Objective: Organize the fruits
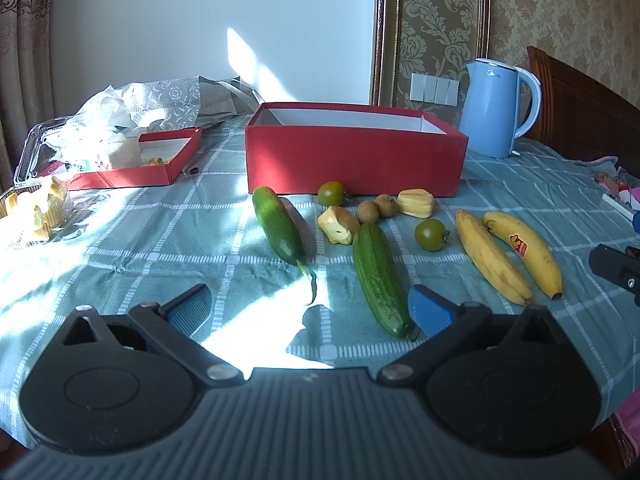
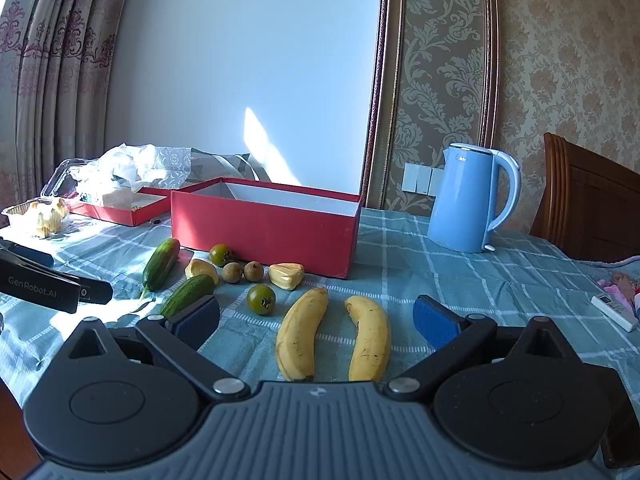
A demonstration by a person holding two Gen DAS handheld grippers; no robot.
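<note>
Hard sunlight enters from the left, by the curtains [image 2: 48,92]; it burns out a white patch of the counter [image 1: 256,344] in the left wrist view, and the food tray [image 1: 28,216] at the left edge is washed pale; a bright slanted streak lies on the white wall [image 2: 260,140]; the red box [image 1: 356,160] and cucumbers [image 1: 380,280] throw dark shadows to the right; both views are sharp at centre; straight lines bow strongly near the edges, and the corners go black.
</note>
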